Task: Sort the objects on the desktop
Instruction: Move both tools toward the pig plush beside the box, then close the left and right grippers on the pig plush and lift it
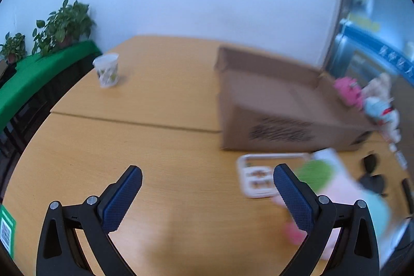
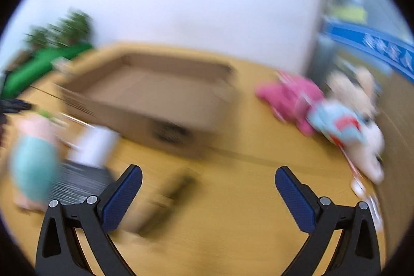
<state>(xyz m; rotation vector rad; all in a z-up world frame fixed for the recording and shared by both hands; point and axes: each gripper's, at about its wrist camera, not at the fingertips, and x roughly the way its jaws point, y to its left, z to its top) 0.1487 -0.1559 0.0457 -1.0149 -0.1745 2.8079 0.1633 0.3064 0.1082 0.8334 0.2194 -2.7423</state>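
An open cardboard box point(image 1: 279, 105) stands on the wooden desk point(image 1: 155, 136); it also shows in the right wrist view point(image 2: 145, 100). My left gripper point(image 1: 207, 195) is open and empty above bare desk, left of a white packet point(image 1: 258, 177) and a pink and green booklet point(image 1: 333, 180). Black sunglasses point(image 1: 372, 172) lie to the right. My right gripper point(image 2: 208, 195) is open and empty above the desk, with a blurred dark object point(image 2: 168, 201) between its fingers. Pink point(image 2: 292, 95), blue point(image 2: 336, 123) and cream point(image 2: 354, 84) plush toys lie at the right. Both views are blurred.
A paper cup point(image 1: 107, 70) stands on the far left of the desk. Potted plants point(image 1: 62, 25) sit on a green-covered shelf point(image 1: 38, 79) at the left. A white wall is behind the desk. A teal and pink object point(image 2: 33, 159) and a dark ribbed item point(image 2: 80, 183) lie at the left.
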